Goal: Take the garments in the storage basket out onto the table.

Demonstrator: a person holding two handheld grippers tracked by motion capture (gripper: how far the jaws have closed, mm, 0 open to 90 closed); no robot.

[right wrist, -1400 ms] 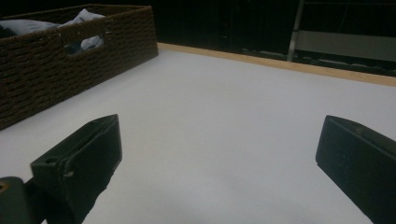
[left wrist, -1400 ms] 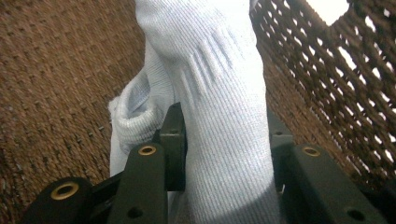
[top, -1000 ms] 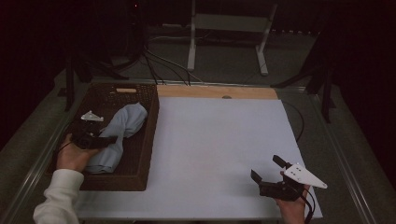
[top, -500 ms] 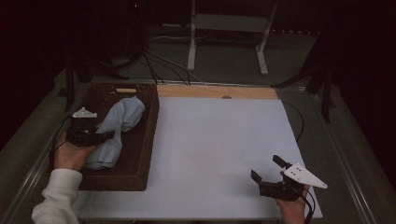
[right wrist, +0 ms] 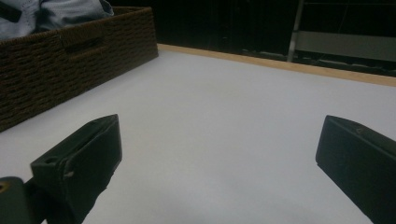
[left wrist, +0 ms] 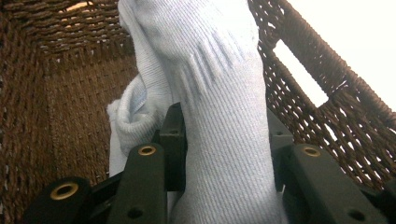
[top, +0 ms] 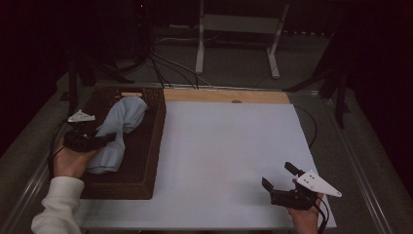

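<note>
At about nine o'clock on the table, the left gripper reaches into the brown wicker basket with its jaws clamped on a pale blue sock. In the left gripper view the ribbed sock fills the gap between the two black jaws, which press on it from either side at a partly closed width, and bunched folds of the fabric spill toward ten o'clock against the woven basket wall. From above, the sock runs from the gripper toward one o'clock, its far end draped near the basket's far rim, and its lower part lies at six o'clock beside the person's hand. The white sheet covering the table's middle lies bare. At about five o'clock, the right gripper rests low over the sheet, well apart from the basket, its jaws spread wide and holding nothing; the right gripper view shows bare white sheet between them, with the basket at ten o'clock.
</note>
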